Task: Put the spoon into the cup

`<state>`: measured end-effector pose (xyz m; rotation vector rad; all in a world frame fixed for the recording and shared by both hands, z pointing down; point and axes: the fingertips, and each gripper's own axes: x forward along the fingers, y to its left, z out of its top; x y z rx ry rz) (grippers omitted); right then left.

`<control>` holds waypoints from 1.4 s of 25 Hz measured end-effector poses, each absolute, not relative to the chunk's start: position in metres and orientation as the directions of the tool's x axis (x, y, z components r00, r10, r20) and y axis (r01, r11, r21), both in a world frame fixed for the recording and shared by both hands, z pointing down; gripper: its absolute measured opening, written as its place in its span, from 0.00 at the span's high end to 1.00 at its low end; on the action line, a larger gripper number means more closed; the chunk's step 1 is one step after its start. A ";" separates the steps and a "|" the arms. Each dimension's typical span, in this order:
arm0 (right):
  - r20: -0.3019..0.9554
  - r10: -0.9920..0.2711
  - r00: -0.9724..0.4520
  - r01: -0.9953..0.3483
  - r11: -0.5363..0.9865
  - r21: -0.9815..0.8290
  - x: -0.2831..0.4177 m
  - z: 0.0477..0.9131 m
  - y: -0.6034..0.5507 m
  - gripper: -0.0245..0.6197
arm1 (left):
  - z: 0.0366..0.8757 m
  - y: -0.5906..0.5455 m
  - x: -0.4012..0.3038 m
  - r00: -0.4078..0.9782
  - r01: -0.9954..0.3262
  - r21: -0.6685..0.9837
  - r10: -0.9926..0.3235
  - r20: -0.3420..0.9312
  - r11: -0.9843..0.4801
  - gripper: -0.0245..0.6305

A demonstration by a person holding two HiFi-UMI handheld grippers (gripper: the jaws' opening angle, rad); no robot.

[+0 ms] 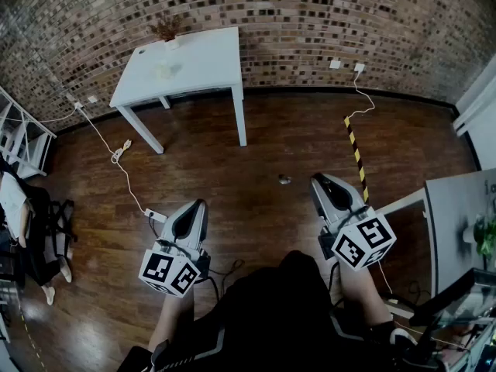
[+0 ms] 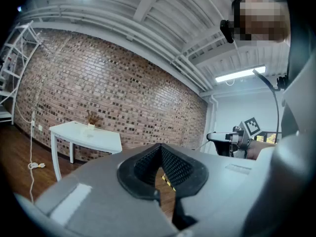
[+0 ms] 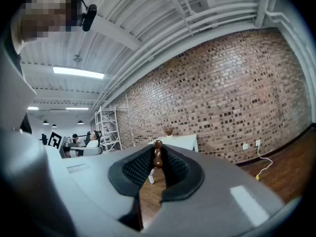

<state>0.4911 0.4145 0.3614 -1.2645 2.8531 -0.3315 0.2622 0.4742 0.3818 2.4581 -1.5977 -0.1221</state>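
Note:
A brown turned wooden spoon handle (image 3: pixel 158 155) stands upright between the pads of my right gripper (image 3: pixel 159 168), which is shut on it. The rest of the spoon is hidden. In the head view the right gripper (image 1: pixel 318 180) is held level above the wooden floor, and the spoon does not show there. My left gripper (image 1: pixel 201 205) is beside it, level, with its jaws shut and nothing between them (image 2: pixel 159 152). Across the floor stands a white table (image 1: pixel 194 64) with a small plant pot (image 1: pixel 166 32). A faint pale thing (image 1: pixel 165 70) on the table is too small to identify.
A brick wall (image 1: pixel 310 22) runs behind the table. White cables (image 1: pixel 116 157) and a yellow-black tape stripe (image 1: pixel 356 153) lie on the floor, with a small grey object (image 1: pixel 285 180) between the grippers. White shelving (image 1: pixel 19 134) and a seated person (image 1: pixel 19 215) are at left, a grey table (image 1: pixel 457 208) at right.

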 end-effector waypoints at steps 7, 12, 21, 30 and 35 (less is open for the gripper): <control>0.069 -0.687 -0.723 -0.686 0.703 -0.188 0.478 0.357 0.346 0.90 | 0.377 0.412 0.266 0.379 -0.907 0.219 -0.924 0.045 -0.361 0.97; 0.051 -0.621 -0.782 -0.619 0.764 -0.184 0.450 0.343 0.298 0.90 | 0.358 0.370 0.251 0.335 -0.928 0.187 -0.942 0.039 -0.322 0.97; 0.072 -0.586 -0.807 -0.589 0.790 -0.168 0.402 0.343 0.226 0.90 | 0.356 0.302 0.192 0.255 -0.948 0.206 -0.967 0.028 -0.244 0.97; 0.060 -0.662 -0.747 -0.655 0.719 -0.230 0.297 0.343 0.197 0.90 | 0.352 0.270 0.077 0.343 -0.923 0.190 -0.939 0.020 -0.333 0.97; 0.065 -0.690 -0.721 -0.683 0.692 -0.233 0.262 0.340 0.181 0.90 | 0.361 0.259 0.032 0.352 -0.915 0.220 -0.935 0.031 -0.337 0.97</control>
